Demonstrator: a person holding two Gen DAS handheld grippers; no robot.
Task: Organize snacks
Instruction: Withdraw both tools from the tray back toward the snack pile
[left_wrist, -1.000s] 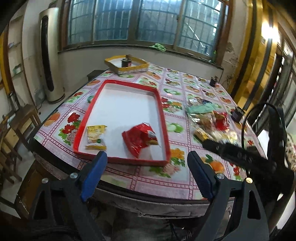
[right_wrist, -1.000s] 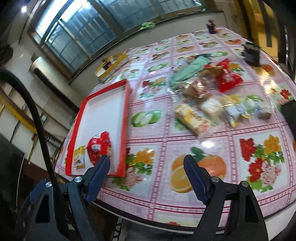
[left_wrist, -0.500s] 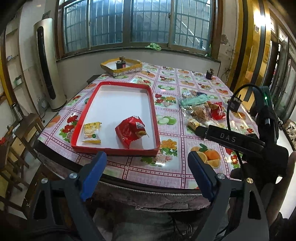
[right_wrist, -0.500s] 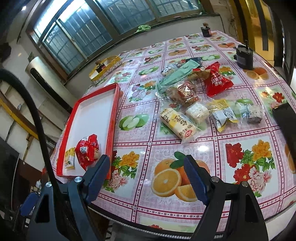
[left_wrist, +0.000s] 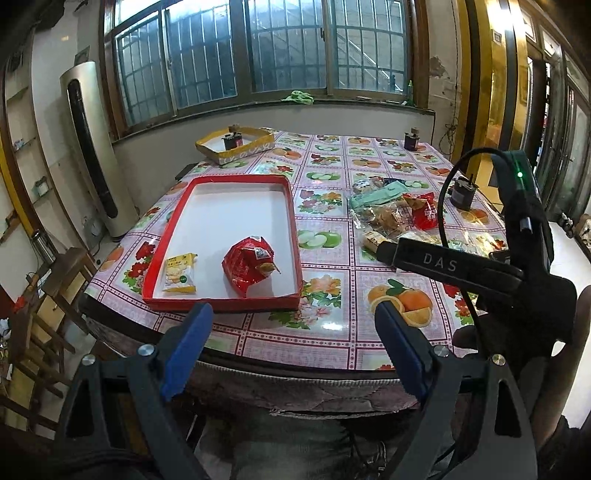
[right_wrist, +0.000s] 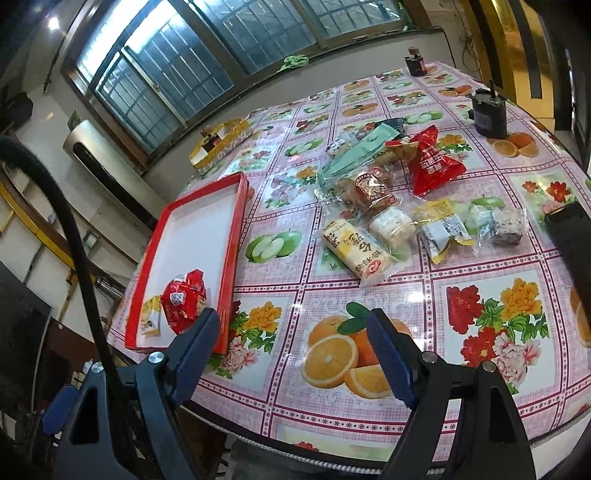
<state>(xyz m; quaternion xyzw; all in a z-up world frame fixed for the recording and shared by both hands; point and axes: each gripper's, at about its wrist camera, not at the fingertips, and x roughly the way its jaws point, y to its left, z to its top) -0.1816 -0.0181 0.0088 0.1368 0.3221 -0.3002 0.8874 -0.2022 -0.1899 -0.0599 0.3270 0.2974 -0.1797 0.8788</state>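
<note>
With both grippers, left and right, empty and fingers apart over the tabletop, the snacks lay at one o'clock, so the right should grasp the nearest first for the tray.

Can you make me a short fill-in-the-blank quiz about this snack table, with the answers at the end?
1. The red tray holds ____ snack packets.
2. The small yellow packet lies beside a crumpled ____ packet.
3. Between the fingers of the right gripper, the tablecloth shows a printed ____.
4. Both the left gripper and the right one hold ____.

Answers: two; red; orange; nothing
</note>
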